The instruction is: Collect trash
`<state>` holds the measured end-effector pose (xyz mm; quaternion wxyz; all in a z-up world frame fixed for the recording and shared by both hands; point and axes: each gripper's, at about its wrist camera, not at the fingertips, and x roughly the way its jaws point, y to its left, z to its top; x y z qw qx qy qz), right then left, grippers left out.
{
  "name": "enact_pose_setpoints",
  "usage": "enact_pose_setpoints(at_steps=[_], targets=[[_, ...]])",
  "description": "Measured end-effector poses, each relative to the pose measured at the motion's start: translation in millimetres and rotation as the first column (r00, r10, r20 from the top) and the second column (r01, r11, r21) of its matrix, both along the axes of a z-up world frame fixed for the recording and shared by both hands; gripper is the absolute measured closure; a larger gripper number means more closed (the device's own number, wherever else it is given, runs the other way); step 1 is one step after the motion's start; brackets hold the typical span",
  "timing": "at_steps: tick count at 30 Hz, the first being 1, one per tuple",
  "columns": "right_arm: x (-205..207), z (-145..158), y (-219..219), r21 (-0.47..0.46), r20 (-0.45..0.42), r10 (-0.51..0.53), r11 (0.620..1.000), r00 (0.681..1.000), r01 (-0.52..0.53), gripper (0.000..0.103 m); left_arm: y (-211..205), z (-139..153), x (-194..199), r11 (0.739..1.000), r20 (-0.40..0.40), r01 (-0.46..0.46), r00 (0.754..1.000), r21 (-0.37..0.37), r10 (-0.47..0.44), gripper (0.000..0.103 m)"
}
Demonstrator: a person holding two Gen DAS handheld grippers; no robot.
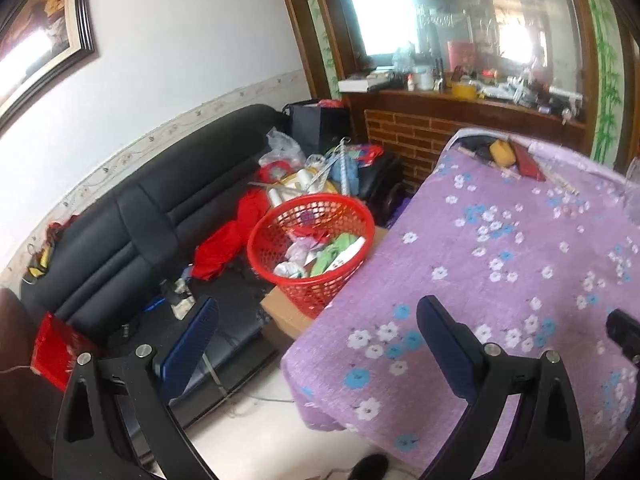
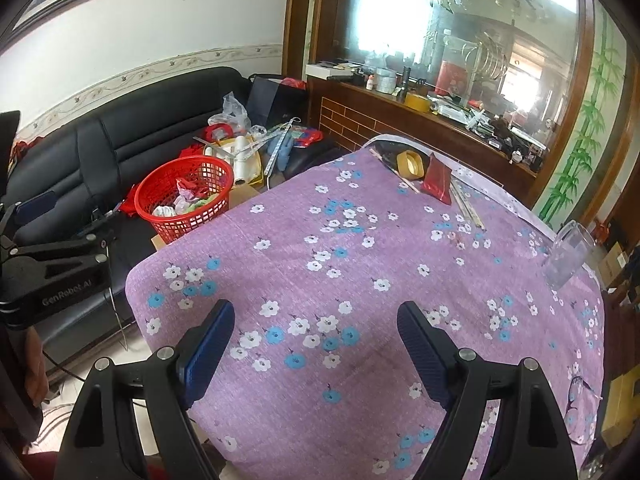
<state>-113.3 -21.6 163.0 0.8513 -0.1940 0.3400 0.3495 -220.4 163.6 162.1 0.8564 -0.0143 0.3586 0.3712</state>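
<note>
While both grippers — left gripper (image 1: 318,322) and right gripper (image 2: 316,324) — hover with jaws spread and empty, one red basket (image 2: 186,196) of crumpled trash (image 2: 184,202) sits beside the table (image 2: 360,280). On the cloth lie one tape roll (image 2: 410,164), one red packet (image 2: 438,178) — and one clear cup (image 2: 568,254).

Both wrist views look obliquely down — sharing purple table (image 1: 500,260) and red basket (image 2: 188,196) — perhaps equally near.

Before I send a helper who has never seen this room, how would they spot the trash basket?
Find the table under the purple flowered cloth. Off its left edge, before the black sofa, stands the red basket: the only lattice-sided tub, holding crumpled wrappers.
</note>
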Motion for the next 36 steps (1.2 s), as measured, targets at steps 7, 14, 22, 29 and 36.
enact_pose_setpoints(at_steps=[7, 14, 22, 29, 36], targets=[[3, -2, 9, -0.011, 0.001, 0.01, 1.0, 1.0, -0.01, 0.016, 4, -1, 0, 1.0, -0.013, 0.001, 1.0, -0.015, -0.001, 0.004], [4, -3, 15, -0.016, 0.002, 0.018, 1.0, 1.0, -0.018, 0.016, 8, -5, 1, 1.0, -0.024, -0.005, 1.0, -0.02, 0.005, 0.004], [3, -8, 22, -0.024, -0.002, 0.032, 0.999, 0.999, -0.032, 0.016, 13, -7, -2, 0.999, -0.032, -0.017, 0.999, -0.031, 0.016, 0.004], [-1, -11, 27, -0.028, -0.006, 0.047, 0.998, 0.999, -0.048, 0.016, 18, -10, -5, 0.999, -0.042, -0.032, 0.999, -0.035, 0.031, 0.004], [-5, -12, 34, -0.036, -0.004, 0.064, 0.997, 0.998, -0.064, 0.016, 24, -11, -11, 0.998, -0.045, -0.052, 0.998, -0.038, 0.051, 0.004]])
